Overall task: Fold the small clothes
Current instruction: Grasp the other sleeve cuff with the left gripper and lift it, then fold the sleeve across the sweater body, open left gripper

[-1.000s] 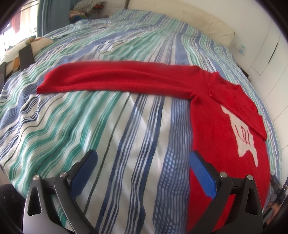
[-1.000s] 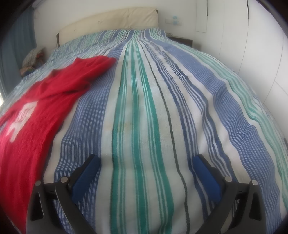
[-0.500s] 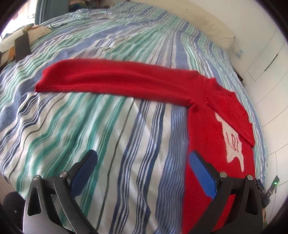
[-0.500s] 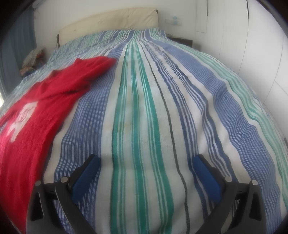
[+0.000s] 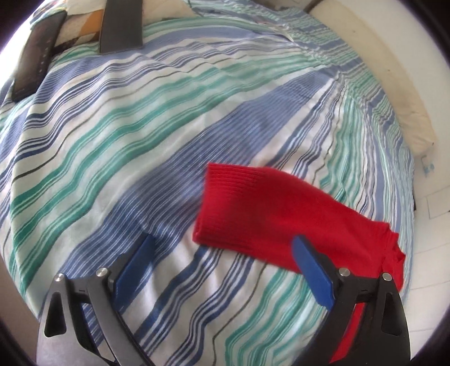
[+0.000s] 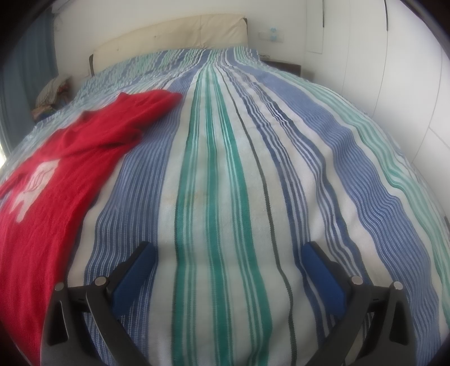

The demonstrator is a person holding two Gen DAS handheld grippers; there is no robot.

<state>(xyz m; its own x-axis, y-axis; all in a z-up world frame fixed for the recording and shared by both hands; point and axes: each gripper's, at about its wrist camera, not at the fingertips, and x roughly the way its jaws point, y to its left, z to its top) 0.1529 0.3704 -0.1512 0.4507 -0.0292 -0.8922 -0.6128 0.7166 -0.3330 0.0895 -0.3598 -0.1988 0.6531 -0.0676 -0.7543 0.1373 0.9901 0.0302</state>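
Left gripper (image 5: pixel 222 261) is closing, nothing gripped, lining up on red sweater sleeve cuff (image 5: pixel 222 202) for folding; right gripper (image 6: pixel 229 267) is waiting, jaws apart.

Support: bed (image 6: pixel 281 174), covered edge to edge by a striped spread (image 5: pixel 146 135) in blue, green and white with thin dark lines.
Head end: cream headboard (image 6: pixel 174 36) against a white wall.
Spread surface: mostly smooth, with soft ripples in the left wrist view.
Sweater (image 6: pixel 53 180): red knit, lying flat on the left part of the bed in the right wrist view, white motif facing up.
Sleeve (image 5: pixel 270 214): stretched out flat on the spread, ribbed cuff end lying free.
Far edge, left wrist view: two dark flat slabs (image 5: pixel 121 25) lying at the spread's edge; a patterned cloth (image 5: pixel 84 25) between them.
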